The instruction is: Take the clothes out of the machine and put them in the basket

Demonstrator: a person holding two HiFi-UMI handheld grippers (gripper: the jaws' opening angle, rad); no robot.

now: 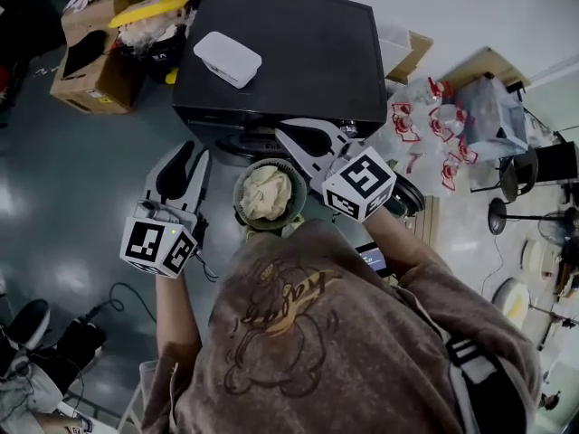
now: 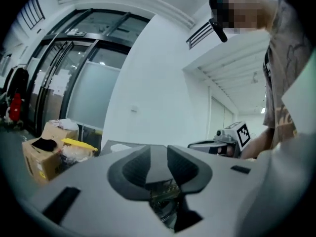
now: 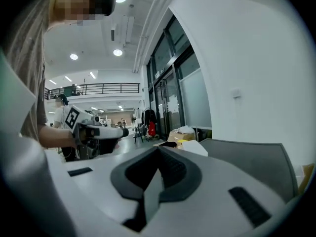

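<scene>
The dark washing machine (image 1: 298,52) stands straight ahead, its top seen from above. In front of it, between both grippers, sits a round green basket (image 1: 242,208) holding a cream bundle of clothes (image 1: 267,195). My left gripper (image 1: 188,163) is raised left of the basket, jaws a little apart and empty; its own view (image 2: 159,149) shows only the room past the pads. My right gripper (image 1: 282,132) hovers over the basket's far right side, its fingertips together with nothing between them (image 3: 159,149). Each gripper appears in the other's view: the right one (image 2: 232,137), the left one (image 3: 98,130).
A white box (image 1: 228,59) lies on the machine's top. Cardboard boxes (image 1: 95,61) and a yellow lid (image 1: 154,7) stand at the back left. Plastic bags with red print (image 1: 434,125) lie to the right. Cables (image 1: 109,301) trail on the floor at the left.
</scene>
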